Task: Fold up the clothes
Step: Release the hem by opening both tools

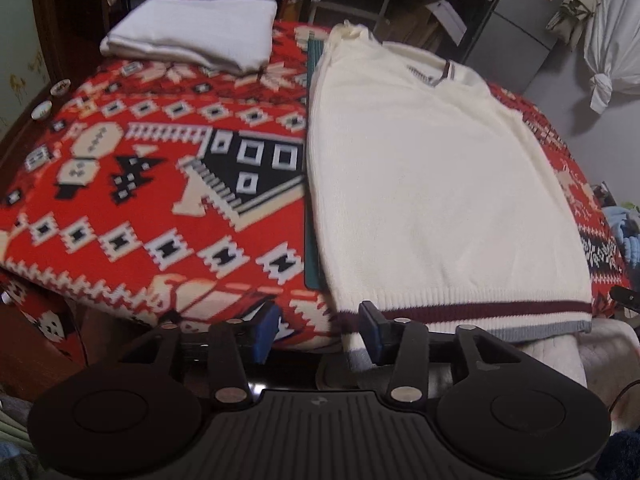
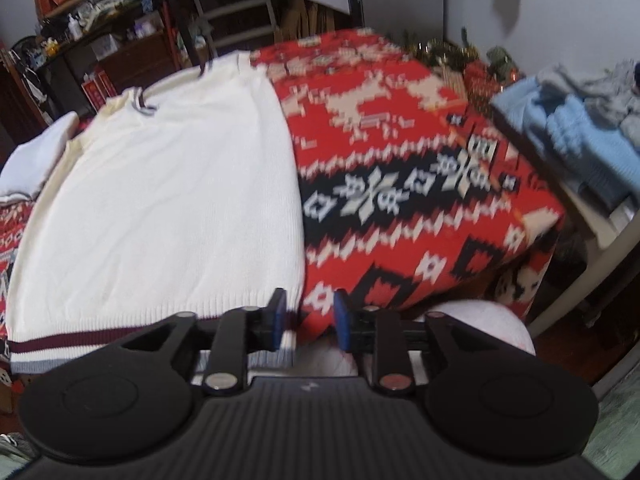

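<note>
Sweater [image 1: 432, 184] lies flat on the blanket [image 1: 160, 160], long axis running away from both grippers, hem nearest. Left gripper [image 1: 318, 330] straddles the hem's left corner, right gripper [image 2: 310, 320] its right corner; both sets of fingers are spread and hold nothing.

the sweater [image 1: 440, 200] has its sleeves folded out of sight, and a dark green sheet [image 1: 313, 240] shows only as a thin strip under its left edge. in the right wrist view the blanket [image 2: 420, 184] pattern and the blue clothes [image 2: 576, 132] near the picture's right edge are blurred. two small dishes [image 1: 51, 100] at the blanket's far left corner are too small to read, perhaps bowls.
</note>
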`<state>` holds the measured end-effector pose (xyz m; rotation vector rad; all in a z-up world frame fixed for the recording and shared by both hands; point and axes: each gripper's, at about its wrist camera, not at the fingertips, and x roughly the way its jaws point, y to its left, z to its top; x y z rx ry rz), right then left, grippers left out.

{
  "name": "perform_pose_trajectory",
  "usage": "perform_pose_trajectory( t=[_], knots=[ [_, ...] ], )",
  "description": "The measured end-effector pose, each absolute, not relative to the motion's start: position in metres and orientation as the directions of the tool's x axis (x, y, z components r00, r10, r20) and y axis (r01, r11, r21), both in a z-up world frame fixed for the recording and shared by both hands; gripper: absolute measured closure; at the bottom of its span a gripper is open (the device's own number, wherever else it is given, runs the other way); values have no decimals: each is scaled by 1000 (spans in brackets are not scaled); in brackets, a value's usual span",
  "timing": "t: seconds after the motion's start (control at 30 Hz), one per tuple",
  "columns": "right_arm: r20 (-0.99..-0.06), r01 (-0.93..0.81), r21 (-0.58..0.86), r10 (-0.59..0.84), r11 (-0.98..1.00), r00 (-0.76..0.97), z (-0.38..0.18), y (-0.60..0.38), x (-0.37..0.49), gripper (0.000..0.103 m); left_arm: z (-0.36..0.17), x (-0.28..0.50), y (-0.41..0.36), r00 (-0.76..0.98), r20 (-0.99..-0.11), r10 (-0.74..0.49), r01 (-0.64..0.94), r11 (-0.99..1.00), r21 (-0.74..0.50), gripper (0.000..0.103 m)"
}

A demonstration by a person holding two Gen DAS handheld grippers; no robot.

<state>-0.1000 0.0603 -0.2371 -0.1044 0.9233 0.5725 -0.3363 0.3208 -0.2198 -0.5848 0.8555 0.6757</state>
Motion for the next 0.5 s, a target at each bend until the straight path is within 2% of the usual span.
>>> perform_pose_trajectory(
  t=[0.07, 0.1, 0.13, 0.17, 0.27, 0.33, 0.5],
  knots=[
    [-758, -536, 131, 433, 834, 488, -227, 64, -101, 54, -212, -324, 317, 493, -805, 329, -725, 667, -172, 45],
    [-747, -552, 118, 440, 825, 498, -223, 66, -101, 50, -209, -315, 316, 500, -794, 345, -718, 678, -157, 36],
    [-737, -567, 106, 447, 817, 507, -218, 69, -102, 39, -207, -306, 314, 508, -783, 361, -710, 690, -143, 30],
    [-725, -584, 89, 454, 807, 518, -214, 72, -102, 27, -204, -298, 313, 515, -770, 376, -702, 700, -128, 27],
    [-675, -639, 43, 494, 768, 547, -203, 85, -102, 8, -197, -271, 308, 537, -732, 419, -680, 729, -81, 19],
    [-659, -673, 33, 522, 739, 541, -200, 97, -98, 2, -194, -252, 306, 552, -710, 438, -664, 746, -55, 17],
    [-680, -712, 49, 546, 700, 490, -211, 147, -66, 0, -221, -179, 328, 530, -736, 421, -639, 769, -20, 13]
  ],
)
